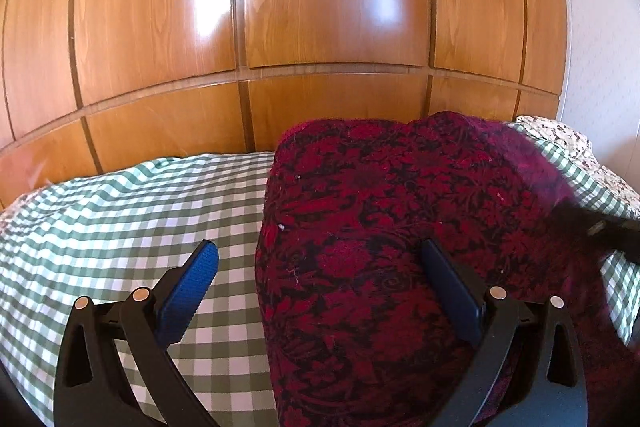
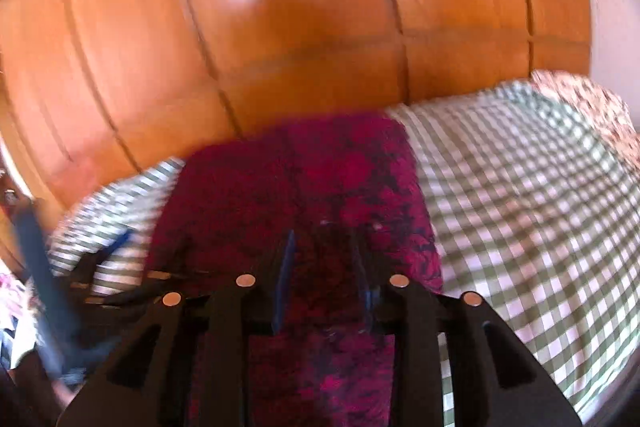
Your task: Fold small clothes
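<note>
Left hand-held gripper (image 1: 320, 275) stands wide open, nothing between the blue pads: one finger over the bare bedcover, the other over the red garment (image 1: 400, 227), hanging just above its near left edge. Right hand-held gripper (image 2: 324, 259) sits over the middle of the same cloth, jaws narrow but with a gap between them; that view is smeared, and no cloth shows pinched between the pads, so I'd call it open. Garment is a dark red and black floral knit, lying flat as a long folded strip on the bed, running away toward the wardrobe. Looks soft, limp and light, a bit fuzzy, so it should grip fine and not slip; it will sag and drag if lifted from one point. Best bet is to pinch the near corners or the near hem, one per side, and carry them over together. Bedcover (image 1: 120, 211) is green and white check, slightly rumpled, soft underneath, so expect the fabric to bunch under pressure. Patterned pillow (image 1: 560, 135) at the far right. Glossy wooden wardrobe panels (image 1: 320, 7) behind the bed, with window glare on them.
</note>
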Action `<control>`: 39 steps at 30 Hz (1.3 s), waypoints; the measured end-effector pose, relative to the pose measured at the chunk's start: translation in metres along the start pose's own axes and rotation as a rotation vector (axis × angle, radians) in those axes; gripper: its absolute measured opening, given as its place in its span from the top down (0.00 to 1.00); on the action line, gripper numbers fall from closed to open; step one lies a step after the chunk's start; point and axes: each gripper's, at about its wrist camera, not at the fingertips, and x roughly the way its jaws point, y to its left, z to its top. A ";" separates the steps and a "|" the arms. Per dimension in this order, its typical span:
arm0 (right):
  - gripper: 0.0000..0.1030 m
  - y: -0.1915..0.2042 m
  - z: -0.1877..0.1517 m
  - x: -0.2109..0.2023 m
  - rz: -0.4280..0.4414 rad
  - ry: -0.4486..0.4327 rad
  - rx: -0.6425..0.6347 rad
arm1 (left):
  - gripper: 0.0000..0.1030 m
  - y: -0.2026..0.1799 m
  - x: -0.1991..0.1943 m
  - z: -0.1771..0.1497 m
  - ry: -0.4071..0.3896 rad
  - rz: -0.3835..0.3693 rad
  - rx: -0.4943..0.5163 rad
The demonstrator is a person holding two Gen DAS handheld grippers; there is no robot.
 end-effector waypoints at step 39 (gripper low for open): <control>0.11 -0.068 -0.061 0.021 0.445 0.244 0.414 | 0.03 0.044 -0.006 -0.065 0.357 -0.530 -0.349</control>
